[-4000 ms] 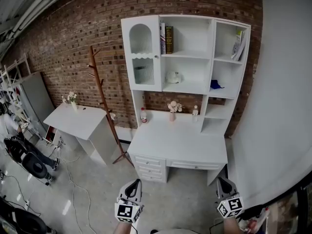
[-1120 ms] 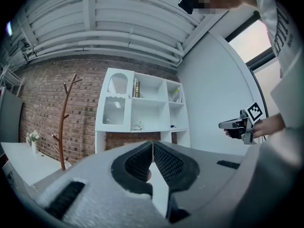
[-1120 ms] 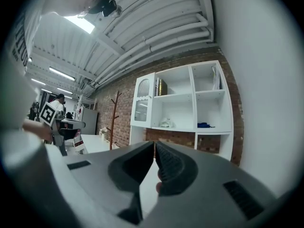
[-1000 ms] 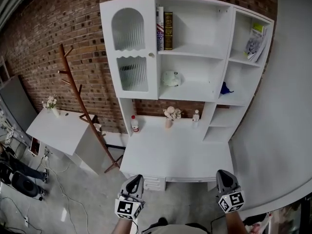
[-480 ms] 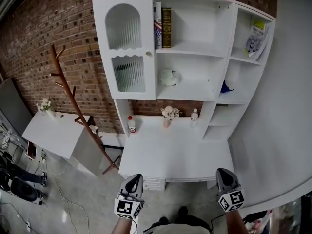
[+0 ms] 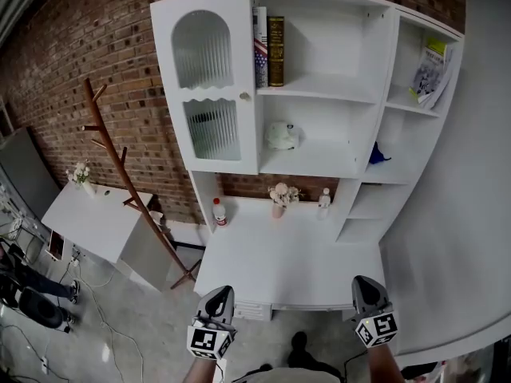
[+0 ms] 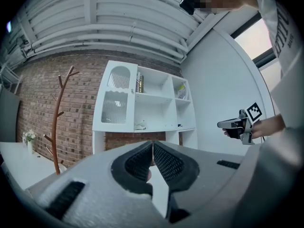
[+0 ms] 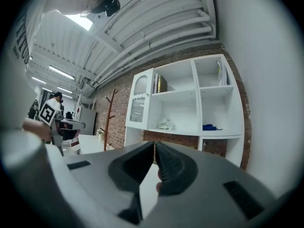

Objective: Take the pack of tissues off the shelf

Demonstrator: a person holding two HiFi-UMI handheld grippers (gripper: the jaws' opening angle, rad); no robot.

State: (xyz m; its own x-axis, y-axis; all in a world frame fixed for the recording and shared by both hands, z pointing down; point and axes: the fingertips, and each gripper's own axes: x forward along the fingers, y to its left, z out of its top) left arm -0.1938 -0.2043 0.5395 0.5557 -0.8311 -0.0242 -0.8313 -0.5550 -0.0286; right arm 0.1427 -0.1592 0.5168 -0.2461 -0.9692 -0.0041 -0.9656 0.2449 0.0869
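Tissue pack on shelf, well apart from both closed jaws.

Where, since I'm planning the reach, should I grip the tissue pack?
Pinch the tissue pack across its body, which looks soft, coming straight in from the front. It lies on the middle shelf, which is closed in behind, at the sides and above, so only the front is open. The left gripper and right gripper are shut; open one first.
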